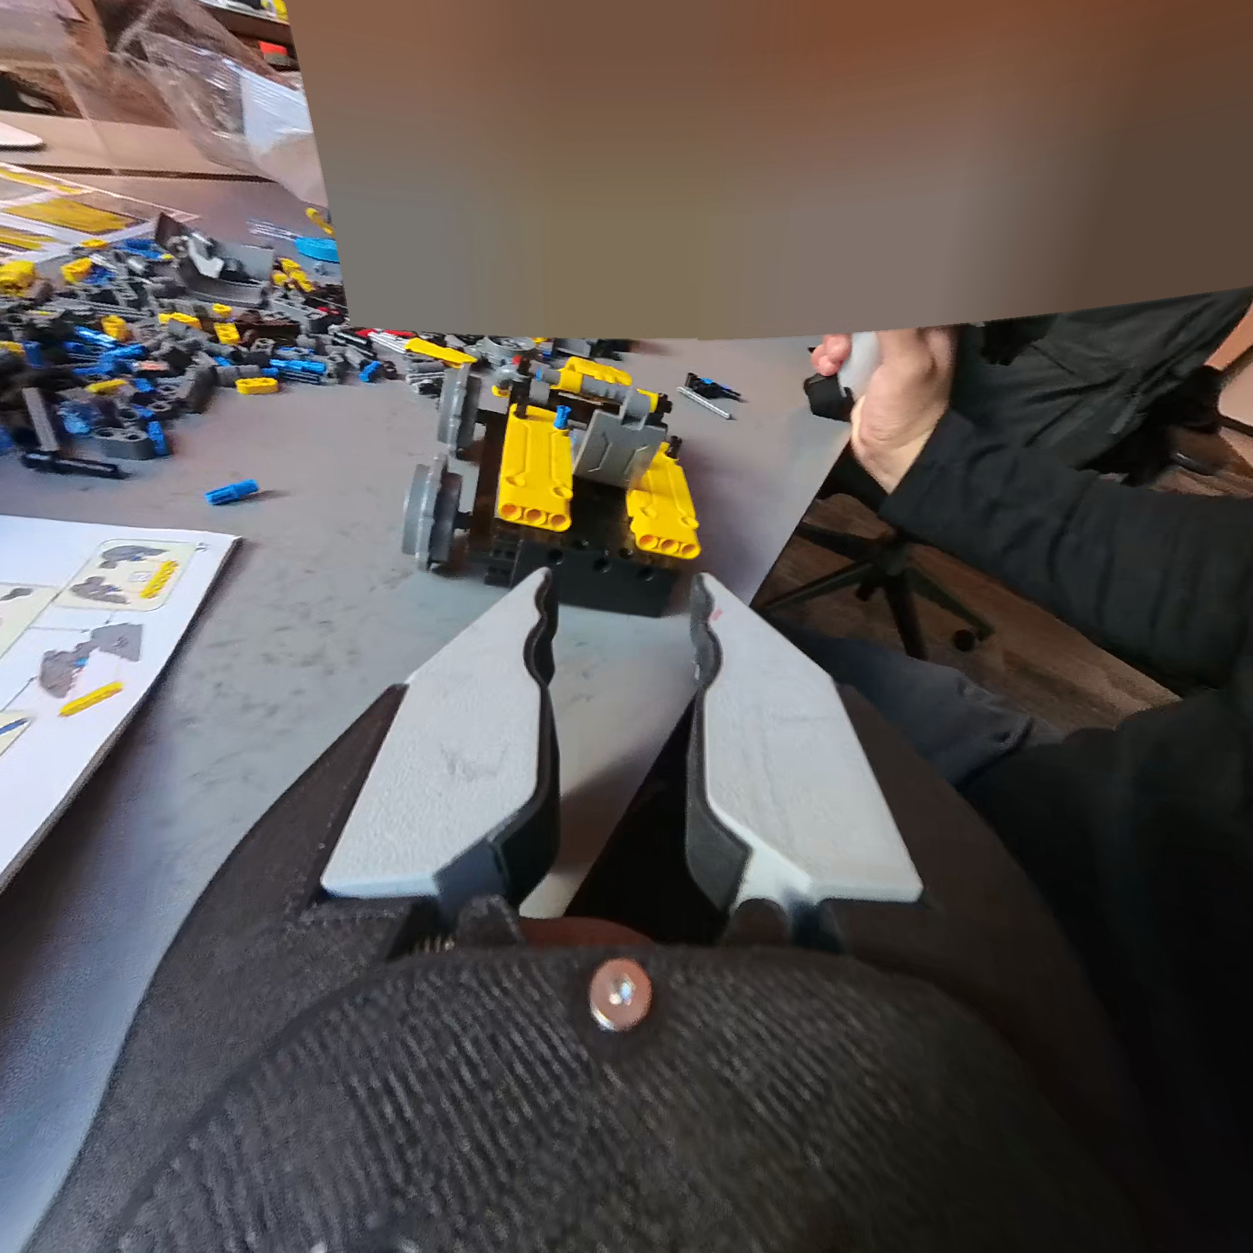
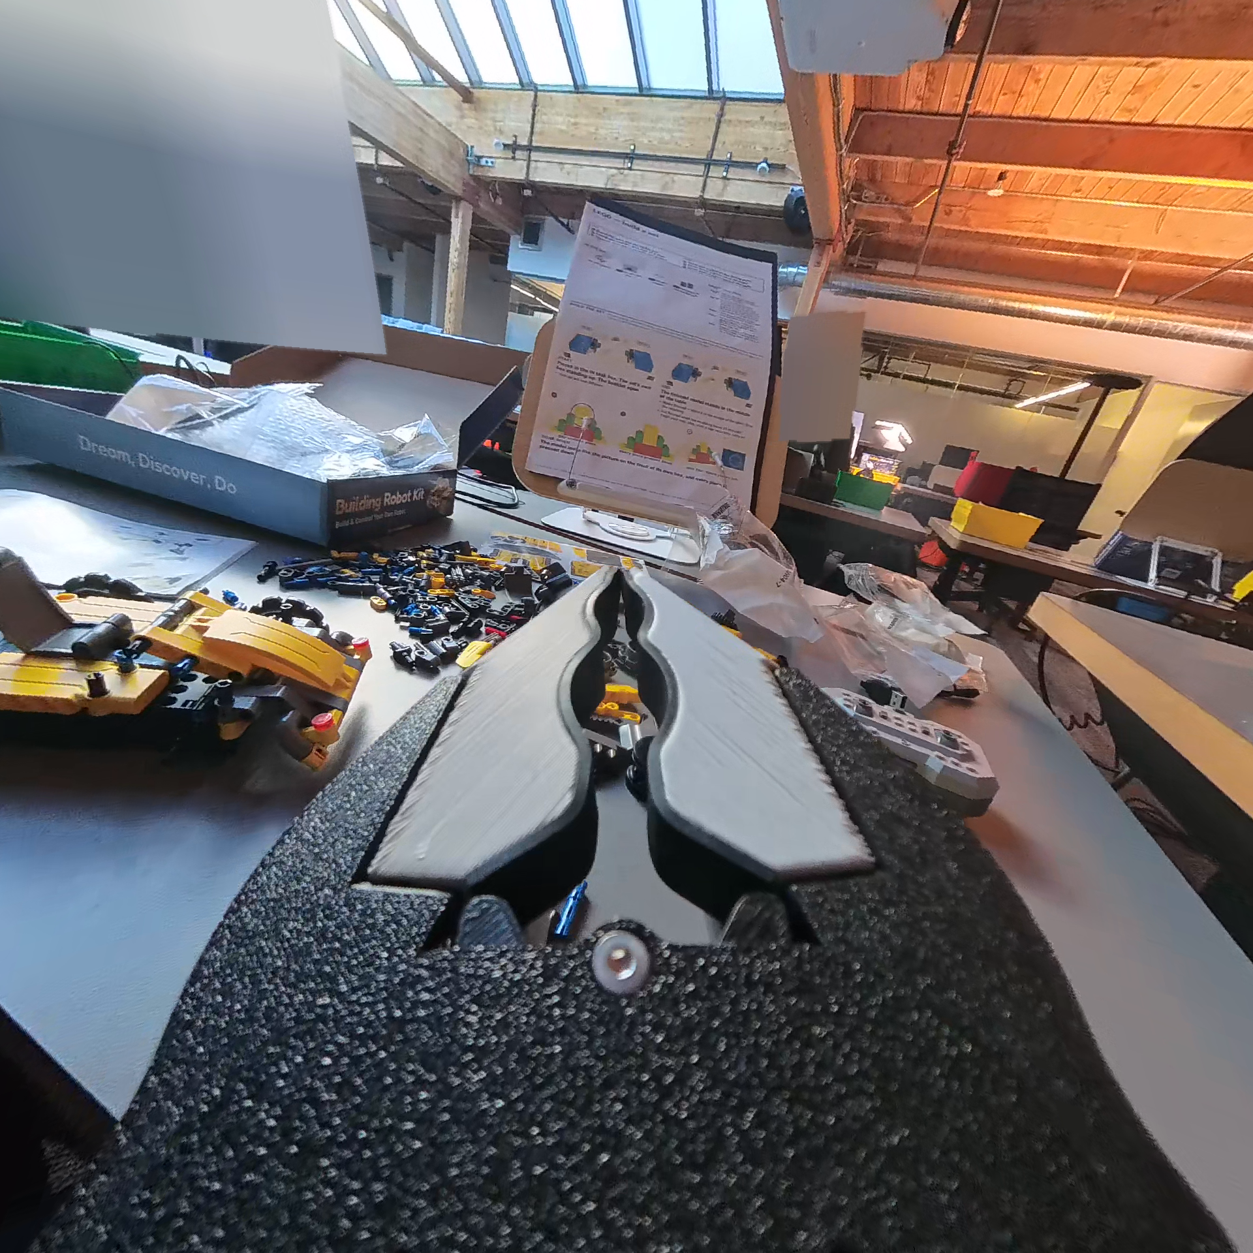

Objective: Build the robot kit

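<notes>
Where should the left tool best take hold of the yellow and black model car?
Probably the black rear block of the model car, approached from straight behind. It faces the open left tool squarely and looks flat-sided; the grey wheels stick out sideways.

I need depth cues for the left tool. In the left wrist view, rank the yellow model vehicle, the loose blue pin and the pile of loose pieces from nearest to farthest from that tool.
1. Yellow model vehicle: straight ahead of the left tool, its black base at the fingertips.
2. Loose blue pin: alone on the grey table, ahead to the left.
3. Pile of loose pieces: far left, behind the pin.
</notes>
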Tool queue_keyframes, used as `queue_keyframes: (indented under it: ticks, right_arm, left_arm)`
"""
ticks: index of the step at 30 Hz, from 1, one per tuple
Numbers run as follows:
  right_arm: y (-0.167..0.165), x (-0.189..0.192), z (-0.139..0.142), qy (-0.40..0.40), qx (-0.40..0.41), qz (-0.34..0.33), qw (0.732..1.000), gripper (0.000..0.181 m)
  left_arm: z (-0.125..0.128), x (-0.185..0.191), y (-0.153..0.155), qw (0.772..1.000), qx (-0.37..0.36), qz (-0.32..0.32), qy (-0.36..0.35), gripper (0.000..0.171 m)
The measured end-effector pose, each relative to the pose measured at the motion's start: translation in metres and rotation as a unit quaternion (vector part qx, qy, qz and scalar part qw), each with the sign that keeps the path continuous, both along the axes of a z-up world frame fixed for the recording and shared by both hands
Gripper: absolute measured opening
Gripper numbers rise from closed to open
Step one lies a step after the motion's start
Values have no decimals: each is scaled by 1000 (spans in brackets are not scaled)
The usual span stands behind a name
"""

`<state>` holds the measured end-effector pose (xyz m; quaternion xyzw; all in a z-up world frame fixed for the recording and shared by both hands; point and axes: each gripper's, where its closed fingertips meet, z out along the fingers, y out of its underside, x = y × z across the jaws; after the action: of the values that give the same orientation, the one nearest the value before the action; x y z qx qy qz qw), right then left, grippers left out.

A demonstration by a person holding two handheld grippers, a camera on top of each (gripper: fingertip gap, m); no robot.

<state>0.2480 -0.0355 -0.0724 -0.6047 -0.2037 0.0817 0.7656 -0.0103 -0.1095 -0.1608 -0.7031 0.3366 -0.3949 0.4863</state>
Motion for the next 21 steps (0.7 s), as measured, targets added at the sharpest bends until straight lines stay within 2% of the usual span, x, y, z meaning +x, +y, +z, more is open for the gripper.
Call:
queue_keyframes:
  ticks: [8,21]
  right_arm:
    - [-1,-1,1,1,2,6,1000,0]
    - [-2,-2,0,3,-3,25,1000,0]
  left_arm:
    - [-2,7,-3,1000,12,-8,15,34]
    - [-5,-18,8,996,40,66,51,28]
